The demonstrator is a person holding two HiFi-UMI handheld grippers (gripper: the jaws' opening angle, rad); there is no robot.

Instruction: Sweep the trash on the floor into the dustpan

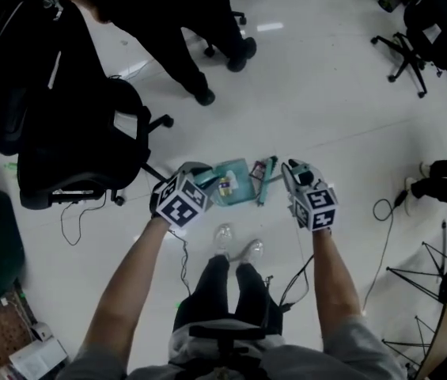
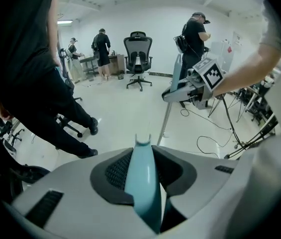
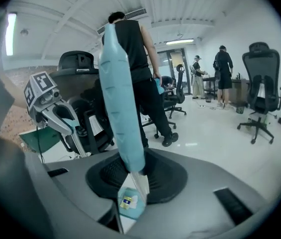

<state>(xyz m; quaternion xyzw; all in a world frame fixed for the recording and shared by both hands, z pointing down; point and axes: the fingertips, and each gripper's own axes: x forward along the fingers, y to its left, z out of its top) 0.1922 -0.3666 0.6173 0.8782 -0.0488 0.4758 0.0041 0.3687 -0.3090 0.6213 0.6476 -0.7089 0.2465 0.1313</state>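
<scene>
so the teal dustpan handle (image 2: 142, 178) is pinched upright in the part-closed fingers of the left gripper (image 1: 198, 177), the broom handle (image 3: 120, 98) is clamped likewise by the right gripper (image 1: 293, 179), towering above its fingers, and the dustpan (image 1: 231, 182) is parked on the floor (image 1: 318, 109) between and below both.

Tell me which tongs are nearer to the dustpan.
Left. The left tongs hold the dustpan by its handle. The right tongs are apart from it, to its right in the head view, gripping the brush.
</scene>
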